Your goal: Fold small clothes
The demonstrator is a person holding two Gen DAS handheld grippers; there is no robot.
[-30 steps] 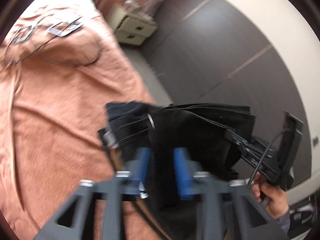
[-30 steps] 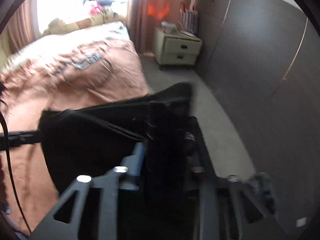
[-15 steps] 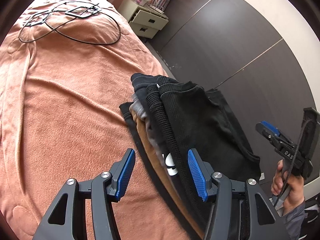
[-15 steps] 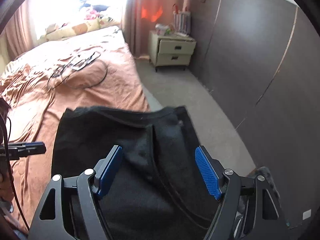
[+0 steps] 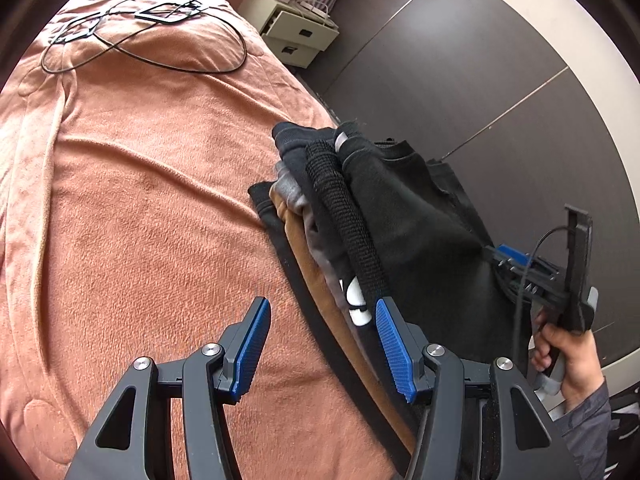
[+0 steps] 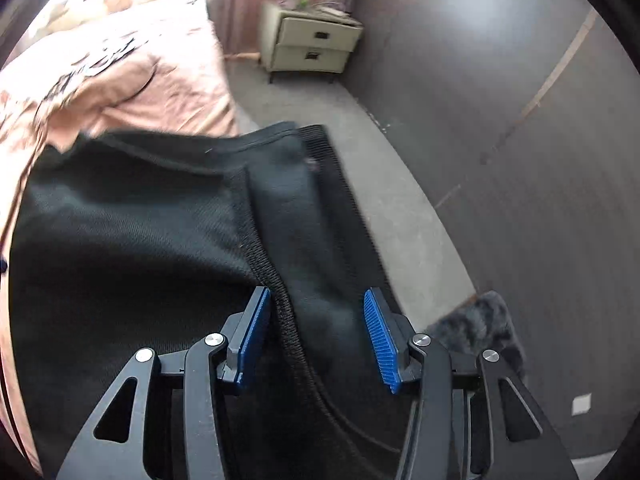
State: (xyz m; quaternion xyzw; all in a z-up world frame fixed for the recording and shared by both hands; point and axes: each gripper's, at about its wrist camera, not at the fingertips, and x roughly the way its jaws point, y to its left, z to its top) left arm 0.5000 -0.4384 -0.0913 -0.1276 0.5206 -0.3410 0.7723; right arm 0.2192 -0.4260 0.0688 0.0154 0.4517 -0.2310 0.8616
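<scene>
So the bed (image 5: 132, 184) with its salmon-pink blanket fills the left of the left wrist view, with a black cable (image 5: 160, 60) looped on it in the upper left. The left tool (image 5: 322, 350) sits at the bottom centre, blue pads spread fairly wide, nothing between them, just blanket underneath. Right of it, mid-frame, is the pile of folded clothes (image 5: 320, 220) on the bed's edge: black, grey and a tan layer, with a black top (image 5: 412, 236) lying over it. Far right, a hand (image 5: 568, 360) grips the handle of the right tool (image 5: 508, 258), whose tip is at the black top's right edge. A cream nightstand (image 5: 296, 32) stands at the top.

In the right wrist view (kinda blurry) the black top (image 6: 132, 248) spreads across the left and centre. The right tool (image 6: 316, 338) is at the bottom centre, jaws closing, with a ribbed seam and fold of the top between the pads; left pad looks right against the seam, right pad not touching. Something grey and fuzzy (image 6: 476, 328) lies on the floor, lower right.
</scene>
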